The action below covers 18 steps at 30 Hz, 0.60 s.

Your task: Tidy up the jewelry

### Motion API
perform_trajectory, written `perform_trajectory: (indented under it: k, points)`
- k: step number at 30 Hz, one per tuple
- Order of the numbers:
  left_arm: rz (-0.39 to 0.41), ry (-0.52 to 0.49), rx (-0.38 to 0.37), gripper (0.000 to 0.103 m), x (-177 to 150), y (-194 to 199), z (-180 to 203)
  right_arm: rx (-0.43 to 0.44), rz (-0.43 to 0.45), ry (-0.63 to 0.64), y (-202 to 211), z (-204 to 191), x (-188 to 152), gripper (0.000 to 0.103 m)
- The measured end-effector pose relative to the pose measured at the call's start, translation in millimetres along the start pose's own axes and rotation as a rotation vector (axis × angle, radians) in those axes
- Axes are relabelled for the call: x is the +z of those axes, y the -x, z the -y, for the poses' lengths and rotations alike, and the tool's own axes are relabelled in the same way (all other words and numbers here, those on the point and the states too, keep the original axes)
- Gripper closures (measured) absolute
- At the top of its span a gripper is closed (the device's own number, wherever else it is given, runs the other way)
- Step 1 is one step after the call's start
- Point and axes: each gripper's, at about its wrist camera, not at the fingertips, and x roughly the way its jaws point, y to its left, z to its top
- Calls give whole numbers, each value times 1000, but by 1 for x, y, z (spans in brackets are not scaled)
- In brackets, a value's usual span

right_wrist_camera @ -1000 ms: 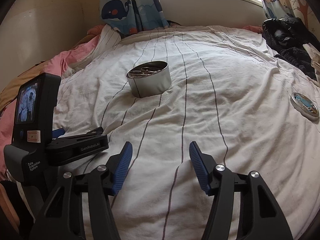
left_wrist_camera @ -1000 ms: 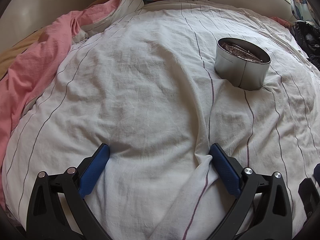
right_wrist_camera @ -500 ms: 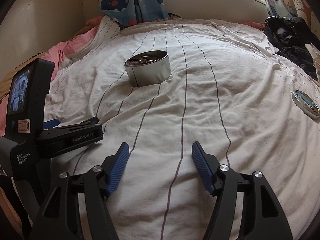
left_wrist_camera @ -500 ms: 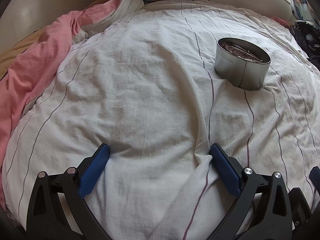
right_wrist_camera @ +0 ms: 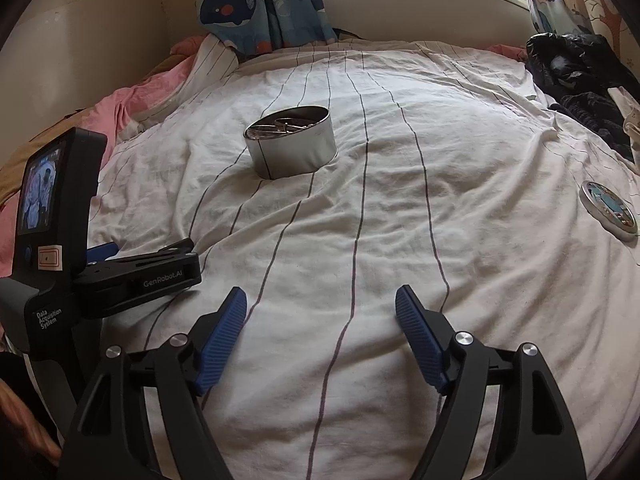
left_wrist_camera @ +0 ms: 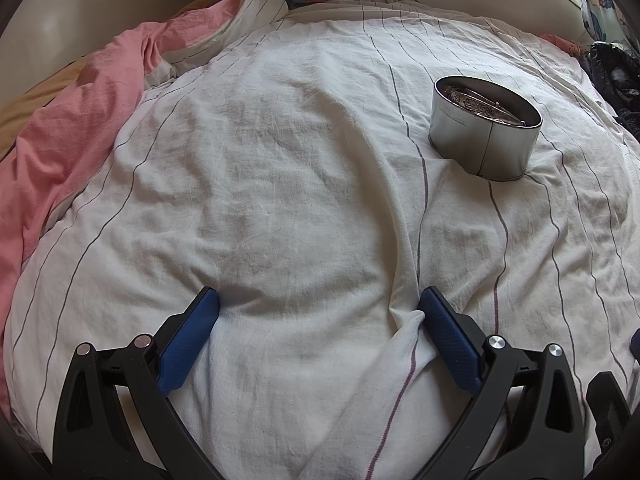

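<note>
Widening since a second ago, the right gripper [right_wrist_camera: 320, 308] is opening over bare sheet, holding nothing. Jewelry is sitting inside the round tin [right_wrist_camera: 292, 144], well beyond it on the bed [right_wrist_camera: 460, 280]; the tin's lid [right_wrist_camera: 608, 208] is lying far right of the tin. Left gripper [left_wrist_camera: 318, 304] is resting open, empty.

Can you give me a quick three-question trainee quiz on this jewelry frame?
1. True or false: the round metal tin has its lid on.
2. Where is the round lid relative to the tin in the right wrist view: A left, B right, C on top?
3. What is between the right gripper pads as its jaws are opening?

Key: 1 false, it is open with silver jewelry inside. 2 B. 3 nothing, only the striped sheet below.
</note>
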Motion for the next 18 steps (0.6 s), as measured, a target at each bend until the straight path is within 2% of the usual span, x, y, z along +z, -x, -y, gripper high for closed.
perform_trajectory:
  k: [8,18]
  points:
    - [-4,-2,2,6,1,0,2,-18,0,5,-4,1,0,25]
    - [-13,-23,23,6,2,-2,6,16,9,-9,-6,4,1,17]
